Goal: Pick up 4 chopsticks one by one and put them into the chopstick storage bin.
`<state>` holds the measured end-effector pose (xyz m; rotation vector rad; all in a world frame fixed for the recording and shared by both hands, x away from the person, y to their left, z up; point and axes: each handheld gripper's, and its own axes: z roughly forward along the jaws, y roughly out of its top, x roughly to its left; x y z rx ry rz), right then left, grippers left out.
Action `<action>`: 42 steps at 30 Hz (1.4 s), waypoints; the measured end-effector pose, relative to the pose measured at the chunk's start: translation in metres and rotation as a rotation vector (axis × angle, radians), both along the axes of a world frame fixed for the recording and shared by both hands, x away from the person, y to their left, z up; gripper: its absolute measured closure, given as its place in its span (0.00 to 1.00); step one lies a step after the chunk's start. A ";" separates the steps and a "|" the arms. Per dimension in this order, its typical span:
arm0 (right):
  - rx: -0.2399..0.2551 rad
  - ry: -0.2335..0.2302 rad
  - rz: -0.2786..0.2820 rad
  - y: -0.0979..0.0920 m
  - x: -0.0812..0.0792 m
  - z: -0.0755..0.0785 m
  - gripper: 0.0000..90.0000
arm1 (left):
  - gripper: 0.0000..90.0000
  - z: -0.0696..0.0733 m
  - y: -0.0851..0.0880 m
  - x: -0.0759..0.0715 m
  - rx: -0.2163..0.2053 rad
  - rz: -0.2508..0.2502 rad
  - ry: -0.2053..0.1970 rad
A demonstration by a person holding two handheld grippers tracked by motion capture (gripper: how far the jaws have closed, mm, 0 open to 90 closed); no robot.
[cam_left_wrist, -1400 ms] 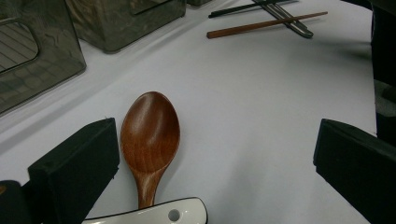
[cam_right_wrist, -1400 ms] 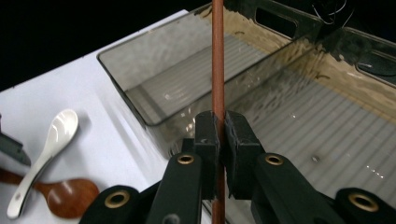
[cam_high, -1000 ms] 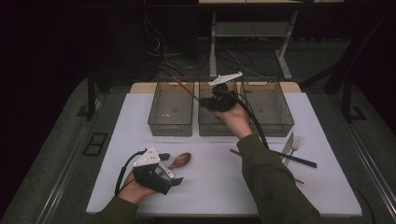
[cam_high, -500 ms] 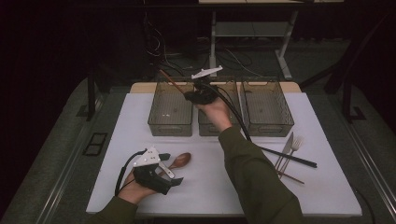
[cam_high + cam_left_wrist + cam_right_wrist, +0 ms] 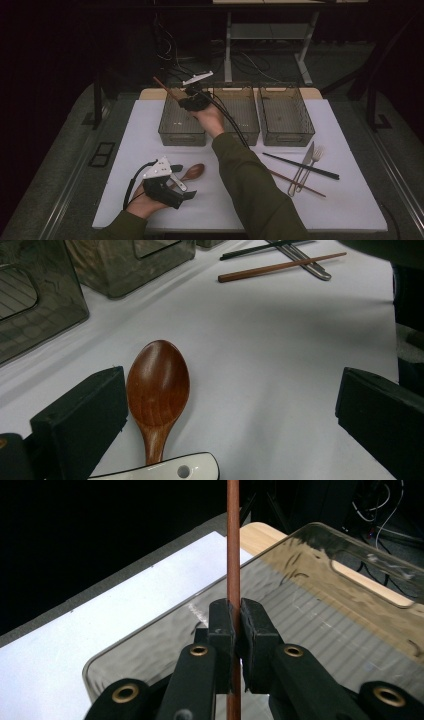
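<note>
Right gripper (image 5: 232, 625), upper centre over the left bin (image 5: 181, 122), pinches a chopstick (image 5: 233, 540) mid-shaft: light, stiff, probably slippery. Left gripper (image 5: 186, 187) gapes wide, empty.

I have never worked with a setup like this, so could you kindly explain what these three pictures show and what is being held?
A person holds a two-jaw gripper in each hand. The high view looks down on the table; the two others come from cameras riding on the grippers. The right gripper is shut on a brown chopstick over the left bin of three. The left gripper stands open around a wooden spoon. A black chopstick, another brown chopstick, a knife and a fork lie on the table.
</note>
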<state>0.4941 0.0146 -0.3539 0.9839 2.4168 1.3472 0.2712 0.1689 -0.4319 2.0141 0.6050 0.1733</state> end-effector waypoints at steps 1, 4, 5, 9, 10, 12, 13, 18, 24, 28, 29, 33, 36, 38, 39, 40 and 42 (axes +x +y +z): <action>-0.001 0.005 0.000 0.003 0.001 -0.002 0.93 | 0.00 0.000 0.000 0.000 0.000 -0.001 0.000; -0.008 0.019 0.001 0.010 0.004 -0.008 0.93 | 0.00 0.000 0.000 0.000 -0.001 -0.003 0.000; -0.013 0.024 -0.001 0.012 0.006 -0.011 0.93 | 0.00 0.000 0.000 0.000 -0.002 -0.003 0.001; -0.030 0.043 -0.012 0.015 0.010 -0.017 0.93 | 0.00 0.000 -0.001 -0.001 -0.006 -0.002 0.002; -0.039 0.048 -0.013 0.015 0.011 -0.019 0.93 | 0.00 0.000 -0.001 -0.001 -0.006 -0.003 0.003; -0.051 0.060 -0.026 0.016 0.012 -0.022 0.93 | 0.00 0.000 -0.001 0.000 -0.006 -0.004 0.003; -0.060 0.064 -0.033 0.016 0.012 -0.024 0.93 | 0.00 0.000 -0.001 0.000 -0.006 -0.005 0.002; -0.091 0.089 -0.048 0.015 0.015 -0.030 0.93 | 0.00 0.000 -0.002 -0.001 -0.004 -0.006 0.002; -0.107 0.118 -0.050 0.017 0.016 -0.032 0.91 | 0.00 0.000 -0.001 0.000 0.001 -0.011 0.000; -0.115 0.123 -0.044 0.017 0.017 -0.033 0.78 | 0.00 0.000 -0.001 0.000 0.003 -0.012 0.001; -0.113 0.126 -0.040 0.017 0.017 -0.033 0.75 | 0.00 0.000 -0.002 0.000 0.003 -0.013 0.000; -0.118 0.128 -0.021 0.016 0.017 -0.032 0.67 | 0.00 0.000 -0.002 0.000 0.004 -0.013 0.001; -0.125 0.131 -0.023 0.014 0.017 -0.031 0.60 | 0.00 0.000 -0.002 0.000 0.005 -0.013 0.002; -0.120 0.137 -0.026 0.012 0.017 -0.030 0.56 | 0.00 -0.001 -0.002 0.000 0.005 -0.012 0.002; -0.113 0.145 -0.024 0.010 0.017 -0.029 0.55 | 0.00 -0.001 -0.002 0.000 0.005 -0.012 0.002; -0.110 0.148 -0.016 0.009 0.017 -0.028 0.53 | 0.00 -0.001 -0.002 0.000 0.008 -0.014 0.002; -0.106 0.147 0.002 0.005 0.015 -0.025 0.50 | 0.00 -0.001 -0.002 0.000 0.010 -0.015 0.001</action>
